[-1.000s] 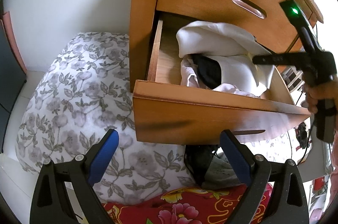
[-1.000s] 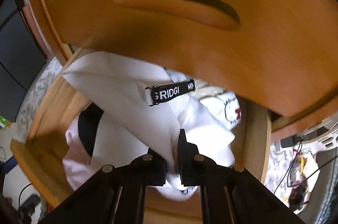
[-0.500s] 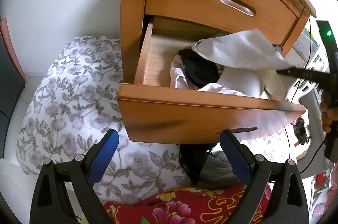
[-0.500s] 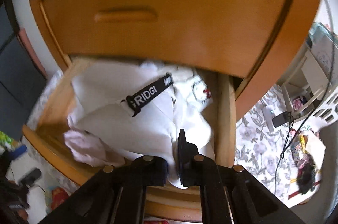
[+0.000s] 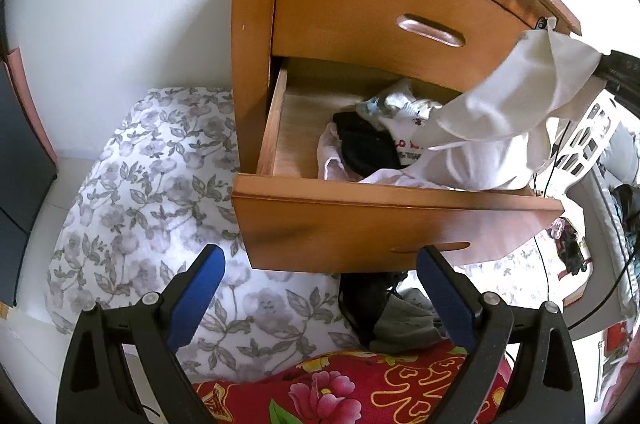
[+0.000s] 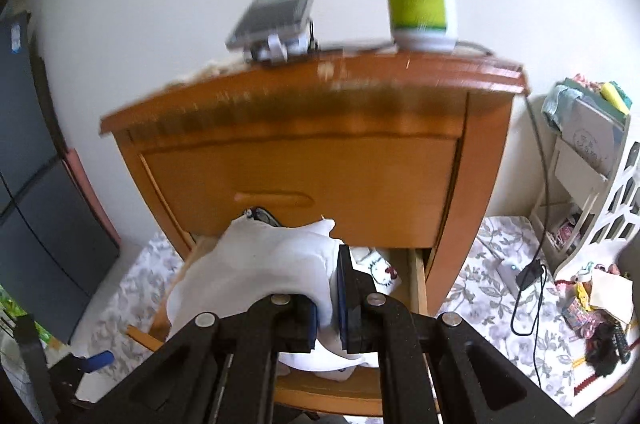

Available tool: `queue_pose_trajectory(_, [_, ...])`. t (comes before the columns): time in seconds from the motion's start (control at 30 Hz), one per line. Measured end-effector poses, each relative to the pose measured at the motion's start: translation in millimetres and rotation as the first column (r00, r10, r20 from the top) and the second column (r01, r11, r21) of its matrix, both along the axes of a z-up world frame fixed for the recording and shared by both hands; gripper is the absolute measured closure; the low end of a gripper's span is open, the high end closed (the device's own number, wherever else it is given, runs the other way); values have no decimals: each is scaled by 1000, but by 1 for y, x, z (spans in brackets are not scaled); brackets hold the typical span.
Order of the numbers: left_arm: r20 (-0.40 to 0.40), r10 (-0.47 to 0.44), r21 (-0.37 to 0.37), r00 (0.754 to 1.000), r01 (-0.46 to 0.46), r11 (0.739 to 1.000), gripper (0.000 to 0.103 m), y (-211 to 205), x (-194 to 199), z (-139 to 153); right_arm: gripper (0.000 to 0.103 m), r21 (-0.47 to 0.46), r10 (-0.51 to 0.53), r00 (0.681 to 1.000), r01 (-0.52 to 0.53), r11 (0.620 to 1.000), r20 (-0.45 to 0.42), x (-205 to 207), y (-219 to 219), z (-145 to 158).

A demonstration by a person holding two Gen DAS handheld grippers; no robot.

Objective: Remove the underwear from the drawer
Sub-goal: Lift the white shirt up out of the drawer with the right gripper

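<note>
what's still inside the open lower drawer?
Inside the open drawer: a black garment, pale pink fabric, a printed white piece, and the lifted white underwear's tail. Anything beneath that pile is covered.

Bright daylight, fisheye warp, motion blur

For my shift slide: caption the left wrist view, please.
Right gripper lifts a white cloth garment above the open wooden drawer.
</note>
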State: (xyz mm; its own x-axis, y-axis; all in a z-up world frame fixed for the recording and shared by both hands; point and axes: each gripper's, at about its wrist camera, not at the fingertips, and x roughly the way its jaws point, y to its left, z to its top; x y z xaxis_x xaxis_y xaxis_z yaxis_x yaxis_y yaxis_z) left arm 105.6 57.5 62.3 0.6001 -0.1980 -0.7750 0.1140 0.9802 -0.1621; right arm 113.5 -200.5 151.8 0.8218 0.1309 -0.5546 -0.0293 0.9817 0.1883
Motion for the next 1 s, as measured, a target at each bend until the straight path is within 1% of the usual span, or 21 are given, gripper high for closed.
queue_pose_trajectory(0.1, [14, -2, 5, 1000, 2, 1000, 6, -3, -6, 7, 95, 17, 12, 999, -13, 1000, 47, -18, -3, 19])
queue_pose_trajectory(0.27, [44, -7, 14, 999, 6, 1000, 6, -7, -18, 20, 95, 2, 38, 990, -39, 999, 136, -47, 2, 55])
queue_pose_trajectory(0.37, [62, -7, 16, 998, 6, 1000, 6, -9, -26, 26, 95, -22, 46, 985, -43, 999, 168, -61, 3, 70])
queue_pose_trajectory(0.53, [88, -14, 21, 996, 13, 1000, 6, -13, -39, 37, 95, -9, 46, 978, -45, 999, 204, -83, -4, 87])
queue_pose_trajectory(0.63, [100, -14, 24, 995, 12, 1000, 6, -13, -45, 43, 95, -2, 50, 969, -51, 999, 242, -99, -6, 102])
queue_pose_trajectory(0.77, [115, -17, 25, 993, 14, 1000, 6, -15, -53, 49, 95, -15, 66, 954, -65, 998, 293, -123, -3, 123])
queue_pose_trajectory(0.87, [129, -23, 25, 991, 20, 999, 6, -16, -60, 54, 95, -35, 79, 939, -72, 997, 334, -143, 1, 140])
queue_pose_trajectory(1.0, [139, -25, 23, 990, 22, 1000, 6, -14, -68, 59, 95, -61, 87, 929, -70, 996, 361, -164, 7, 155])
